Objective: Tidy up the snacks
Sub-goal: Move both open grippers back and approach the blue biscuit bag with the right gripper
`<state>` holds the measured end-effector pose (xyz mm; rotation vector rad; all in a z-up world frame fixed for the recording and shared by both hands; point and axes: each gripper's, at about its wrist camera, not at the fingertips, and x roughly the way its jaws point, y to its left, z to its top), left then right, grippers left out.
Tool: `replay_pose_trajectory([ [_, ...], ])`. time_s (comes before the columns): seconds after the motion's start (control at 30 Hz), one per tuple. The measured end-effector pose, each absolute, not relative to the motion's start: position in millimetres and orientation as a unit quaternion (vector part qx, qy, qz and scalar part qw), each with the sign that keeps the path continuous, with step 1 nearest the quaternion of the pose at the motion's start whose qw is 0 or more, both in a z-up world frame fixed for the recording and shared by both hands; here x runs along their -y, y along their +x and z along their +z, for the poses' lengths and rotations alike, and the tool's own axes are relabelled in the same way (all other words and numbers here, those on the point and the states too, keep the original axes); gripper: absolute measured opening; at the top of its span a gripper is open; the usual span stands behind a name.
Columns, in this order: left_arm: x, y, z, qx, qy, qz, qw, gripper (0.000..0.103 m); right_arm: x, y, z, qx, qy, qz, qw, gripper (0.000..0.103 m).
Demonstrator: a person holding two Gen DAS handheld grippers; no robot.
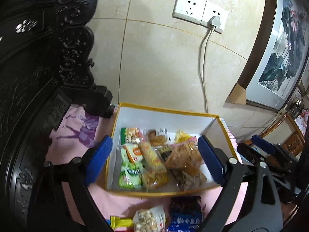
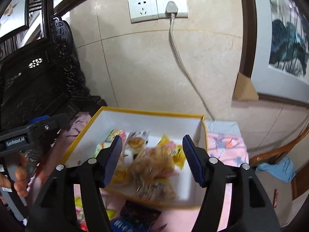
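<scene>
Beige wall tiles (image 1: pixel 158 61) back the scene, with a double socket (image 2: pixel 158 4) whose grey cord hangs toward a pink floral cloth (image 1: pixel 77 129) covering the surface. Carved dark furniture (image 1: pixel 38 58) stands to the left and a framed painting (image 1: pixel 280 54) to the right. On the cloth I see a yellow-rimmed white box (image 1: pixel 166 114) filled with snack packets (image 1: pixel 154 154). My left gripper (image 1: pixel 155 156) and right gripper (image 2: pixel 152 157) hover over it, jaws spread apart, holding nothing. A blue packet (image 1: pixel 185 216) and a nut bag (image 1: pixel 148 220) lie in front of the box.
</scene>
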<state>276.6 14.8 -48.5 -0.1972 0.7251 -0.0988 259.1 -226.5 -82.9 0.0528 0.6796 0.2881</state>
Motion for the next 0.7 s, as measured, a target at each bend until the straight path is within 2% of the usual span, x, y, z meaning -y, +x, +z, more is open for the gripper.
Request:
replay_pose_trajectory([
  [0.47,-32.4,181.3,-120.9,-0.44,-0.111,-0.032,0.89,0.092,234.1,184.0,-169.3,-0.462,0.067,0.159,0.87,0.065],
  [0.7,-32.1,130.7,-150.4,-0.479,-0.086,-0.045,0.873,0.092,204.7,168.4,-195.4,-0.46,-0.01,0.279,0.843,0.065],
])
